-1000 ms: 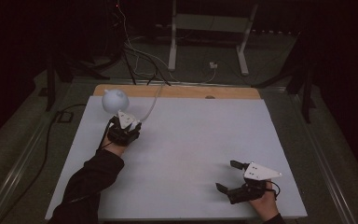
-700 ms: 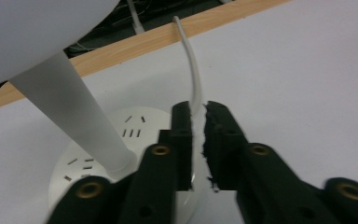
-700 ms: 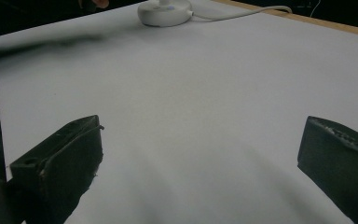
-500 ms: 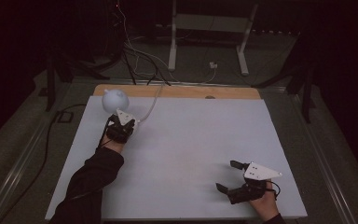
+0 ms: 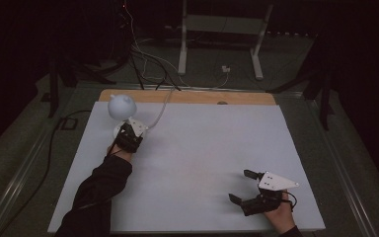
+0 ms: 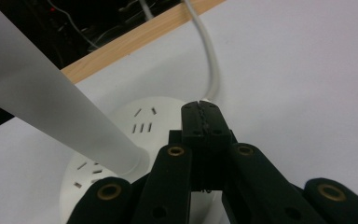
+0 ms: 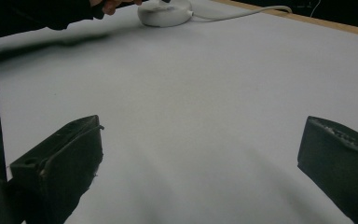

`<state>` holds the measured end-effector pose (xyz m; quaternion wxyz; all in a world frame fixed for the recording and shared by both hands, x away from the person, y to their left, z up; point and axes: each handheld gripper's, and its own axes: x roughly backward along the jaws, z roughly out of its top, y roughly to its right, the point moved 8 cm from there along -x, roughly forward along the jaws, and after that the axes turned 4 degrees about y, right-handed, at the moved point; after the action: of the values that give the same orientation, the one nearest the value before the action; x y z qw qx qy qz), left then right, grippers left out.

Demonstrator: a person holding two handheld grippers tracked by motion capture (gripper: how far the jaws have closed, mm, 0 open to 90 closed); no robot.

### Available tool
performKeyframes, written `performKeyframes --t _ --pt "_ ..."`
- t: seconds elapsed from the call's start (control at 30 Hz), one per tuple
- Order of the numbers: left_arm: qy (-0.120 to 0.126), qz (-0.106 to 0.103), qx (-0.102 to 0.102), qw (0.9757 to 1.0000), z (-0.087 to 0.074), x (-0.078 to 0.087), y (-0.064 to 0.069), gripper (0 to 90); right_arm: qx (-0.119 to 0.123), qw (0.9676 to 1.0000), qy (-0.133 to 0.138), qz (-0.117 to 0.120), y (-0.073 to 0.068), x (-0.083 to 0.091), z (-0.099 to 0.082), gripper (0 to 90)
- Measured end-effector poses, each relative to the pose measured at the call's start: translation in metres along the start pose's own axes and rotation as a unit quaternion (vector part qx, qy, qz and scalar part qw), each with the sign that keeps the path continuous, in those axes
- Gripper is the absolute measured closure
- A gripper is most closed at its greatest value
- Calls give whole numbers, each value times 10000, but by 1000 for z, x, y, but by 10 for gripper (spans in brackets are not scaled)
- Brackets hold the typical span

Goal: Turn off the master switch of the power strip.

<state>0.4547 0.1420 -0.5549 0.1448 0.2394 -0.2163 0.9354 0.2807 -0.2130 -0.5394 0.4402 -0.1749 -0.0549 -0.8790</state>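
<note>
Here the left claw (image 6: 200, 108) presses closed onto the lamp base (image 6: 121, 135).

One white lamp (image 5: 122, 114), two grippers, one white cable (image 6: 209, 60).

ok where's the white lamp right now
In the high view the white lamp stands at the far left of the white table, near the wooden strip, with the shut left gripper over its round base.

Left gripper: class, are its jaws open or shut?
Shut. The left gripper has its two black jaws pressed together with nothing between them, just above the round white lamp base.
</note>
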Motion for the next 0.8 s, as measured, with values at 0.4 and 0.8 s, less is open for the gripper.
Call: performKeyframes --t 0.4,0.8 --pt "-109 141 -136 9997 -6 -8 -2 900 1 10000 -9 -7 1 0 0 0" --pt "-213 84 -92 9997 -8 -9 -4 900 3 10000 -19 0 0 -1 -1 0"
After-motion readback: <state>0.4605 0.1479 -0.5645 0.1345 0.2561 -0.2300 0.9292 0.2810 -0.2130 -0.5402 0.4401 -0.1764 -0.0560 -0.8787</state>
